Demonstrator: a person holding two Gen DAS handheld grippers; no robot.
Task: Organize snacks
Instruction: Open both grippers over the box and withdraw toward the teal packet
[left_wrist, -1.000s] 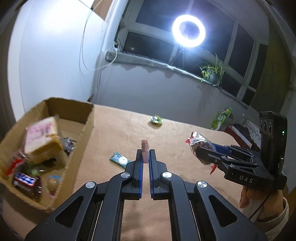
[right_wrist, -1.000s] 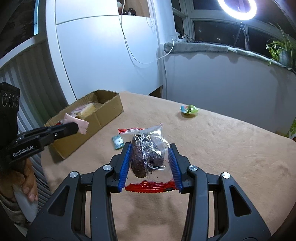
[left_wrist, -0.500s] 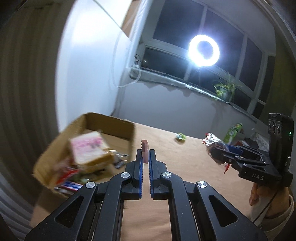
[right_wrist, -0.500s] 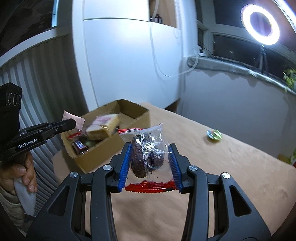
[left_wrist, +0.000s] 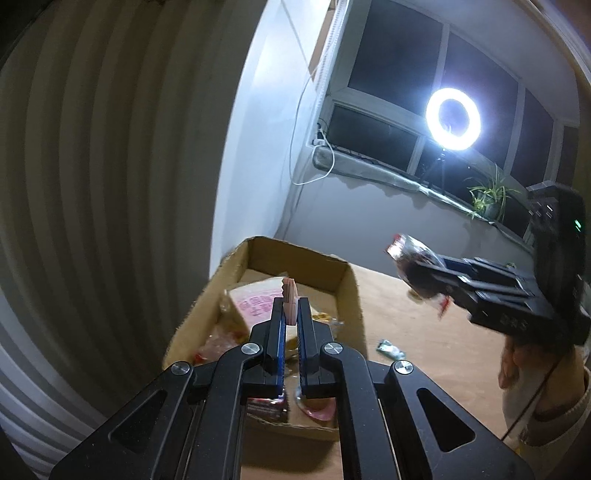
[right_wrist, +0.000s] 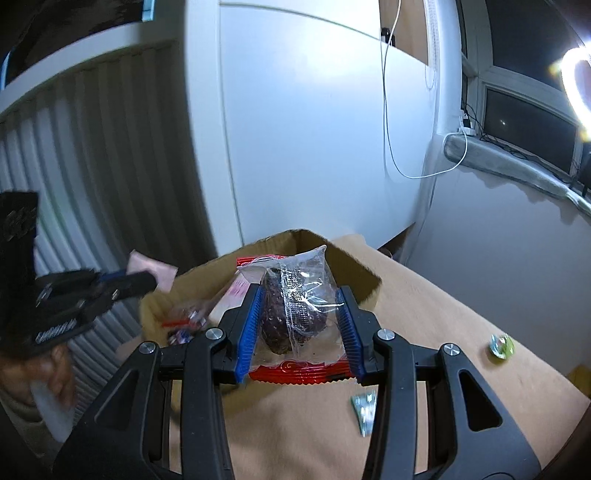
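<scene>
Seen only from the left wrist: the inside of the cardboard box (left_wrist: 343, 275), with a pink-and-white bread pack (left_wrist: 255, 301) lying flat in it, and the right gripper (left_wrist: 415, 271) out to the side, up over the tan table (left_wrist: 436, 332) just past the box's right wall. Seen only from the right wrist: a green candy (right_wrist: 501, 345) near the table's right edge, well apart from the box. Left gripper (left_wrist: 290, 314) pinched nearly shut on a thin pink wafer snack (left_wrist: 290, 295), held on edge over the middle of the box, long side pointing forward toward the far wall. Right gripper part way open, squeezed onto a clear bag with a dark cake (right_wrist: 293, 306), standing upright, red bottom seam low, top pointing at the box's near corner. Small teal wrapper (right_wrist: 364, 406) flat on the table near the box.
</scene>
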